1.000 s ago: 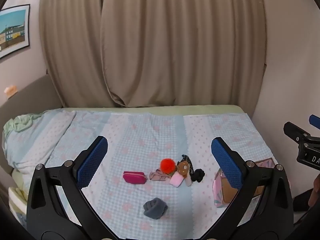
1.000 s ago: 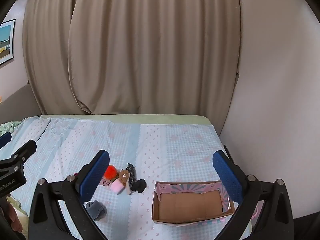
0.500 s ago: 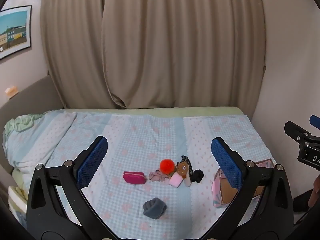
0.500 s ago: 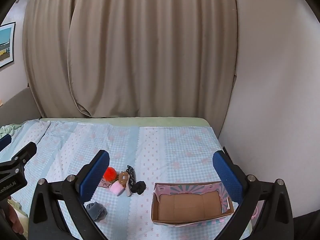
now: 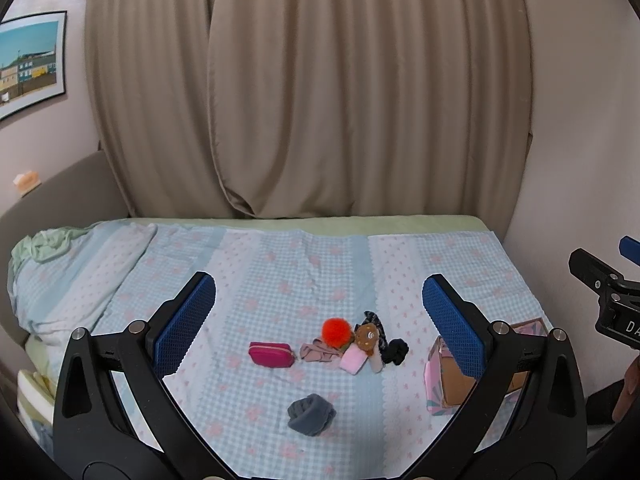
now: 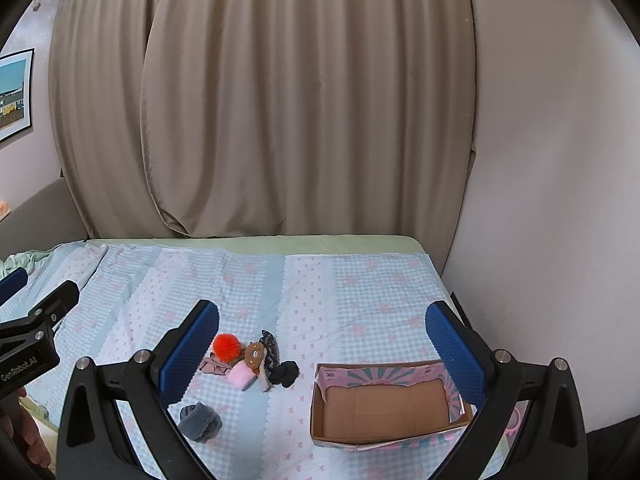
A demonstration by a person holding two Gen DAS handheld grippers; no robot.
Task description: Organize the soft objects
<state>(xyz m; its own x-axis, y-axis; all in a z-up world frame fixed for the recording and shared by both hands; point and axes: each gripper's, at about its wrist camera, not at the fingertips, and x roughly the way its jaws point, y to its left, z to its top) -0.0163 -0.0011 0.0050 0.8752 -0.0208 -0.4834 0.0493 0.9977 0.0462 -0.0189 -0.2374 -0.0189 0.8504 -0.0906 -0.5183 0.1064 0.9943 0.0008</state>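
Still, both grippers, left gripper (image 5: 319, 312) and right gripper (image 6: 322, 334), are hovering with jaws apart and nothing held; the tangled pile (image 5: 352, 346) is risking a multi-item grab short of the box (image 6: 384, 404).

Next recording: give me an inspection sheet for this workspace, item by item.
Surface: bed with a blue checked sheet, slightly wrinkled.
Job's things: open cardboard box, nothing seen inside; orange pompom, pink pouch, grey fabric bundle, black scrunchie and small plush pieces lie on the sheet left of the box.
Clutter: crumpled green cloth at the pillow end.
Grippers: left tool and right tool both open, holding nothing, above the bed.
Cables: nothing seen.
Surroundings: beige curtains, framed picture, plain wall.
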